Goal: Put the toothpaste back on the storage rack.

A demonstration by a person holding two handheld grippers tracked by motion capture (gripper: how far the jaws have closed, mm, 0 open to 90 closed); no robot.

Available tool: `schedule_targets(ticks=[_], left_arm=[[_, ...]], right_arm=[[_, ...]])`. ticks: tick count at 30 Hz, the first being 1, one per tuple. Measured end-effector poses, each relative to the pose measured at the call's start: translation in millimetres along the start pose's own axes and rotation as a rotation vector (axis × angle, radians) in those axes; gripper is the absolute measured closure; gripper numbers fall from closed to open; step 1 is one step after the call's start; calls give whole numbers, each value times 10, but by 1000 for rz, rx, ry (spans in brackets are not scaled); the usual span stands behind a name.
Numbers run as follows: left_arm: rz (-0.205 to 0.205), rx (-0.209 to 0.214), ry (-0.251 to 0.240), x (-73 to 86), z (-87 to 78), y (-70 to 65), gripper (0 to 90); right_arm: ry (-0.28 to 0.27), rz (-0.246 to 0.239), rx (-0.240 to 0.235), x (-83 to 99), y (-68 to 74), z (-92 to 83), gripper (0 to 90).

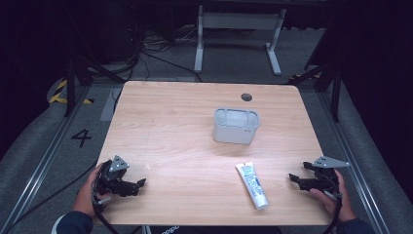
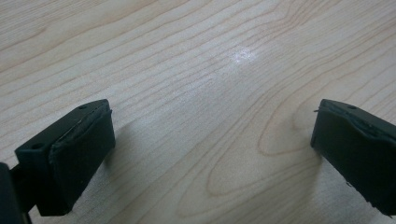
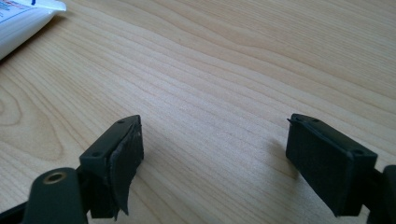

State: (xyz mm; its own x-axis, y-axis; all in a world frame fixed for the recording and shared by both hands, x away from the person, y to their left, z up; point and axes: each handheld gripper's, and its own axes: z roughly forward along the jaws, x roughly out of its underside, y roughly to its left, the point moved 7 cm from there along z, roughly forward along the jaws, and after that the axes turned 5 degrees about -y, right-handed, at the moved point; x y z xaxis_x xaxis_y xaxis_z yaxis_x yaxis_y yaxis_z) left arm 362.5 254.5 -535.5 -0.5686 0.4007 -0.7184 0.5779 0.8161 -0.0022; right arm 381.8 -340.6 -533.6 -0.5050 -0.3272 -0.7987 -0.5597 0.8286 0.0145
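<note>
Both the left gripper [image 2: 212, 154] and right gripper [image 3: 212, 163] have jaws spread wide over bare table [image 1: 170, 126], gripping nothing. The toothpaste tube [image 1: 252, 185] lies near the right one, cut off in its view; label's probably unreadable.

From my station the tabletop [image 1: 185, 141] reads as pale wood-grain laminate, smooth, with a faint satin sheen that flares into one small bright glint in the left gripper view. The tube [image 1: 252, 185], toward five o'clock on the tabletop, looks like glossy white plastic with printed lettering. The container [image 1: 236, 126], just past centre toward one o'clock, seems to be matt grey plastic with smooth walls. The left gripper [image 1: 139, 185] and right gripper [image 1: 294, 178] carry black jaws, matt, with rubbery pads; the pad on one right jaw looks frayed and peeling at its edge. The three-cornered plates on top appear dull grey metal.
</note>
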Motion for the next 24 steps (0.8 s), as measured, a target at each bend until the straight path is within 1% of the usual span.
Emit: schedule_targets(ticks=[1,3,4,5,6,7,8,9,10,11,12,16,17,20,21,24], left_arm=[[-6,3,-1,-2,4,-6,1],[-16,-12,-2,-16,20,-9,1],[-12,-20,-3,-30,34,-4,1],[-18,-16,-1,-42,45,-21,1],[-18,-20,-5,-72,77,-36,1],[-29,-30,-2,-98,105,-50,1],[-29,-30,-2,-98,105,-50,0],[-47,-42,-2,-127,137,-83,0],[-46,-43,-2,-147,157,-105,1],[-53,-43,1,-161,174,-138,1],[-56,-42,-7,-173,187,-148,0],[-52,-41,0,-173,188,-149,0],[-48,-45,-1,-174,187,-147,1],[-53,-41,-3,-173,187,-156,2],[-50,-40,-3,-172,185,-152,2],[-34,-28,-5,-172,184,-143,1]], right_arm=[[0,0,0,0,0,0,194],[0,0,1,0,0,0,194],[0,0,1,0,0,0,193],[1,0,1,0,1,0,193],[1,-1,1,0,0,1,193],[1,-1,2,-1,0,1,192],[0,0,3,-2,0,2,189],[0,0,3,-2,0,2,189],[0,0,8,-5,0,7,185],[0,3,7,-5,3,8,185],[0,3,7,-6,2,8,186],[8,1,13,-5,1,6,185],[20,5,17,-11,3,5,184],[51,18,33,-25,4,10,168],[51,18,33,-25,4,10,168],[86,27,51,-40,0,13,155]])
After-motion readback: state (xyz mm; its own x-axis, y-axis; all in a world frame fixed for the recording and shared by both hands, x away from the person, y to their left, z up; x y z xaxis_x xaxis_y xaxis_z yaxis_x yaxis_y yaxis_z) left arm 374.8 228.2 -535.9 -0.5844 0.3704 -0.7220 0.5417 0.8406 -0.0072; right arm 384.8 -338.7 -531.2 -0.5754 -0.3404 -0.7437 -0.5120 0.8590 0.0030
